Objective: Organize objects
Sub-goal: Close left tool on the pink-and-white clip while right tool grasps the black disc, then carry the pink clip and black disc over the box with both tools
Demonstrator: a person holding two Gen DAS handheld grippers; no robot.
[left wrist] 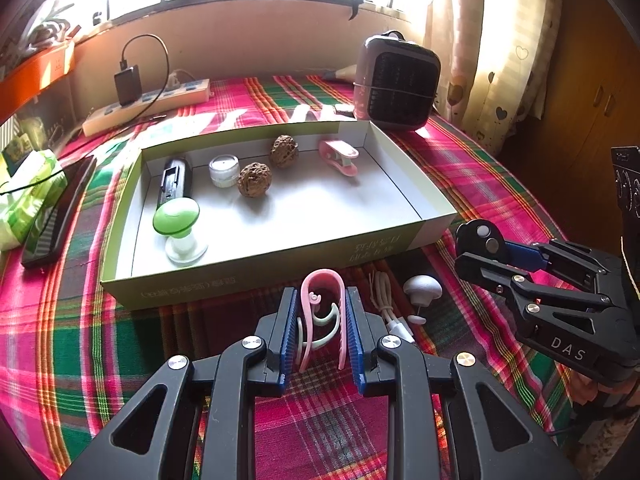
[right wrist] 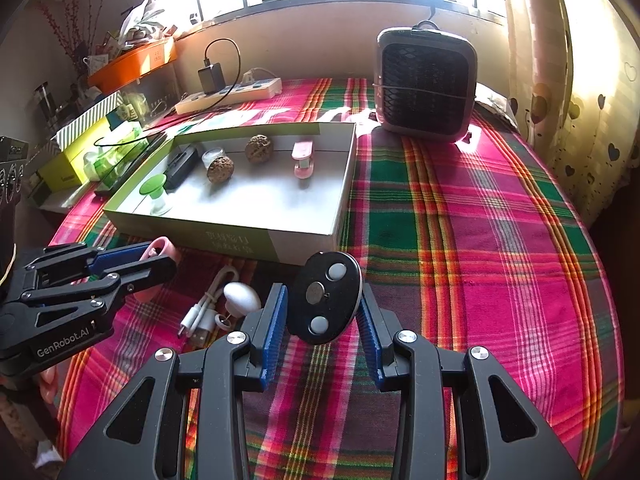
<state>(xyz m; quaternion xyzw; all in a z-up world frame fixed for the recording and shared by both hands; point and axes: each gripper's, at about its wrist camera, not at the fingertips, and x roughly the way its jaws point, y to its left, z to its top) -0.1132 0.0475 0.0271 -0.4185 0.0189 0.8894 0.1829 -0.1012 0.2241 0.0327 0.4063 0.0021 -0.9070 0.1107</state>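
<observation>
Where fingers cover it, pink clip [left wrist: 322, 312], perhaps whole.

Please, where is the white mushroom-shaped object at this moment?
The white mushroom-shaped object lies on the plaid cloth outside the box, near its front wall, beside the white cable, between the two grippers.

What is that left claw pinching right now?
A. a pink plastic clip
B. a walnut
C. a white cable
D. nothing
A: in the left wrist view, the left gripper has its blue pads pressed against both sides of the pink plastic clip, while the white cable lies on the cloth and both walnuts sit in the box.
</observation>
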